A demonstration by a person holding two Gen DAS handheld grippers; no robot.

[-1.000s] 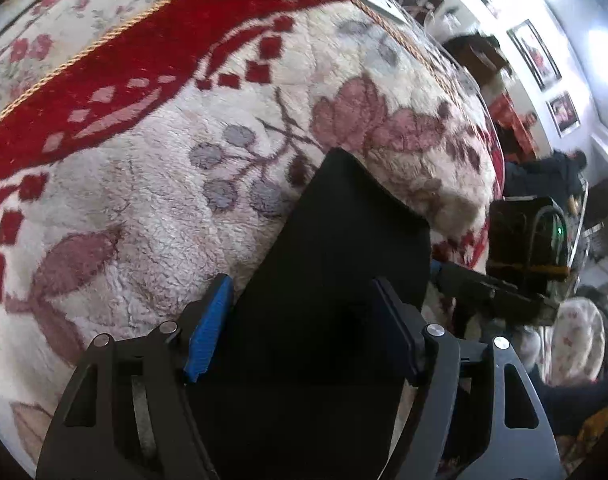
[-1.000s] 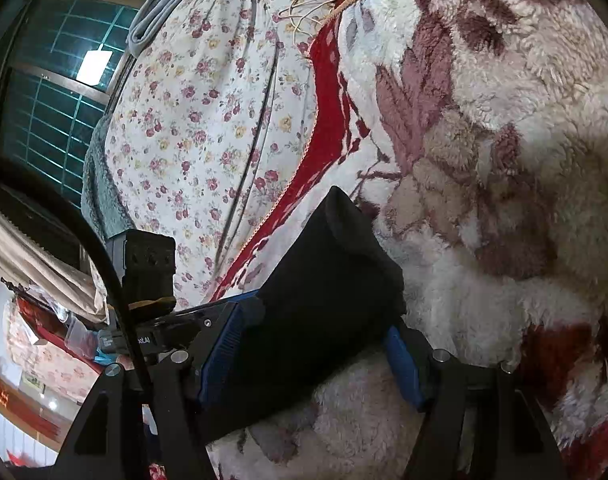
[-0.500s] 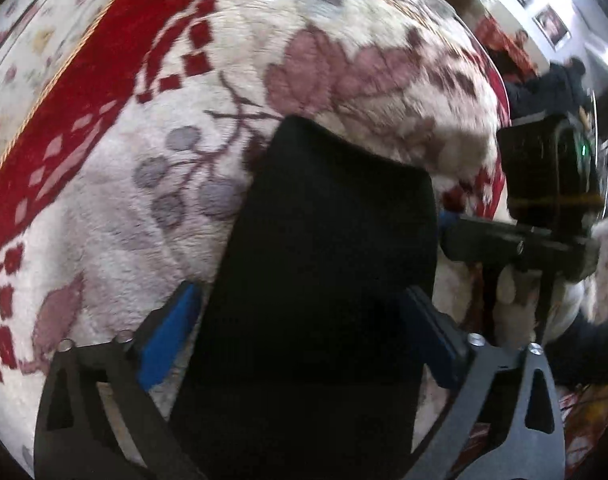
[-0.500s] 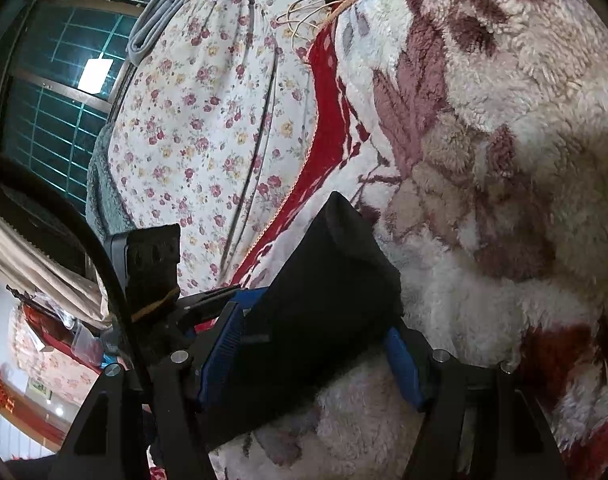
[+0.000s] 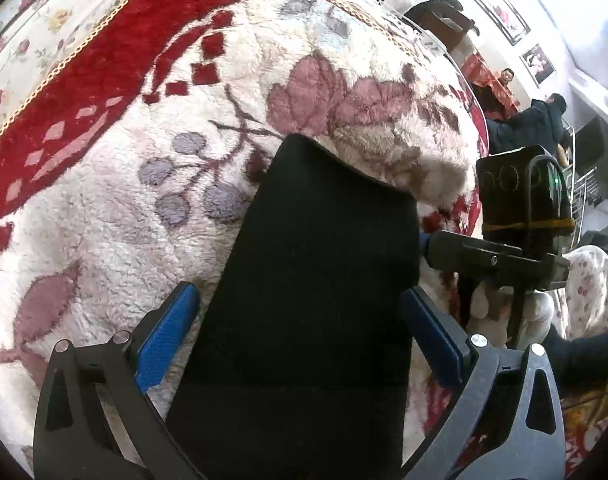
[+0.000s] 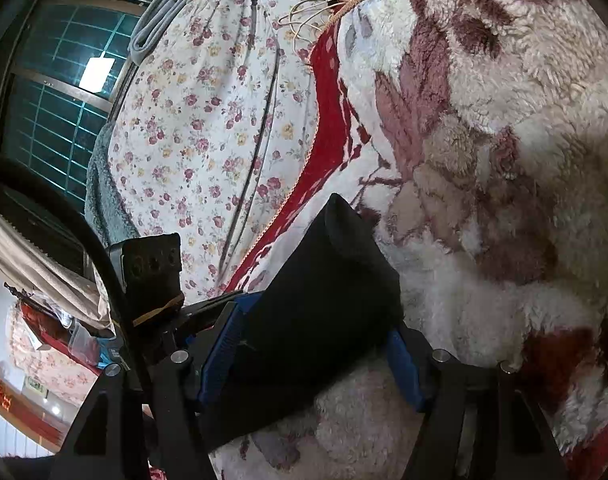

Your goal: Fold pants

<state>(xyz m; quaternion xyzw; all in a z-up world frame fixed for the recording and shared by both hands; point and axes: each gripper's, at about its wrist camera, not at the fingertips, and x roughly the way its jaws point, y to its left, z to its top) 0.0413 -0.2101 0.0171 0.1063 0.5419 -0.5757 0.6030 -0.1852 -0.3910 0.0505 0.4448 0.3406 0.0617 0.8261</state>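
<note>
The black pants [image 5: 323, 260] lie folded into a thick narrow stack on a fluffy white, red and mauve floral blanket [image 5: 104, 220]. My left gripper [image 5: 300, 340] straddles the near end of the stack. It is open, and both blue pads [image 5: 168, 340] stand clear of the cloth. In the right wrist view my right gripper [image 6: 315, 344] is shut on the other side of the pants [image 6: 323, 280], its blue pads pressing the fold. The far end of the stack rests on the blanket [image 6: 503, 160].
The right gripper's camera block [image 5: 523, 196] sits close to the right of the pants. A flowered sheet [image 6: 204, 120] lies beyond the blanket's red border, with a window behind it. People sit far back in the room [image 5: 543, 120].
My left gripper's jaws spread wide and let go of the pants, and the gripper rolled a little. The right gripper kept its hold and stayed still.
</note>
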